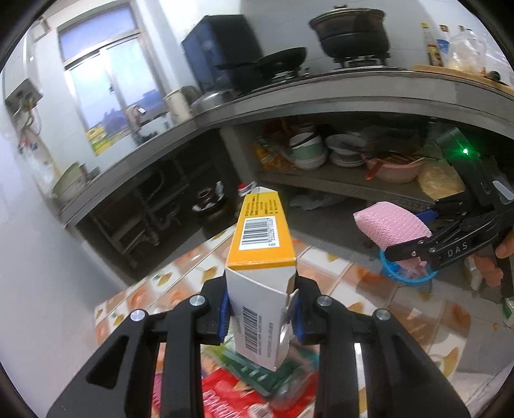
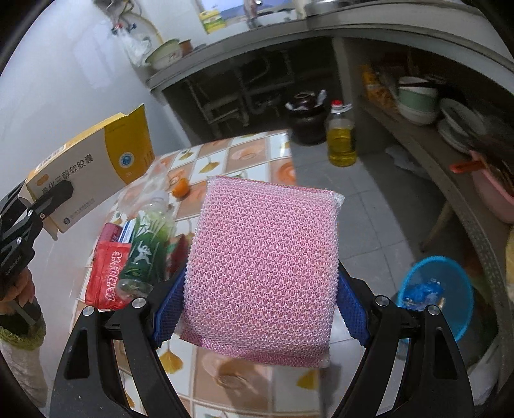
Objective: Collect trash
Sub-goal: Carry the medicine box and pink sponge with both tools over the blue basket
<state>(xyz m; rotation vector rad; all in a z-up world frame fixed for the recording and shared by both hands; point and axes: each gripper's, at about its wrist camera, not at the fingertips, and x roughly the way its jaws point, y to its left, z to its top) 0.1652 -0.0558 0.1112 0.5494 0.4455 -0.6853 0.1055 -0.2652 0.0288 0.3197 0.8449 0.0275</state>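
Left wrist view. We saw the left gripper (image 1: 261, 310) clamped narrowly on a yellow-and-white carton (image 1: 260, 257), the blue pads pressing its two sides near the open end. The carton stuck out forward along the fingers, barcode face up, and was held clear of the tiled table (image 1: 353, 283). Beneath the fingers lay a red packet (image 1: 231, 398) and a green item too blurred for us to identify. At right we saw the right gripper (image 1: 408, 247) side-on, a hand (image 1: 494, 257) on its handle, with a pink scouring pad (image 1: 390, 225) in its jaws. Just below that pad showed the rim of a blue basket (image 1: 390, 273). Behind stood a steel counter (image 1: 289, 93) carrying a pan and a lidded pot (image 1: 351, 29); bowls were stacked on the shelf under it.

Right wrist view. We noted the right gripper (image 2: 261, 308) standing wide, its blue pads against the left and right edges of the pink scouring pad (image 2: 263, 267), which was lifted above the tiled table (image 2: 247, 154). The blue basket (image 2: 449, 289) sat on the floor lower right, beside the table, with blue scraps inside. At far left the left gripper (image 2: 48, 199) held the carton (image 2: 93, 164) tilted, well above the table. Remaining on the table: a red packet (image 2: 107, 276), a green-labelled plastic bottle (image 2: 147, 244) lying down just beside it, and a small orange fruit (image 2: 180, 187) a little farther off. A bottle of yellow oil (image 2: 341, 138) and a dark jar (image 2: 305, 119) stood on the floor beyond the table.
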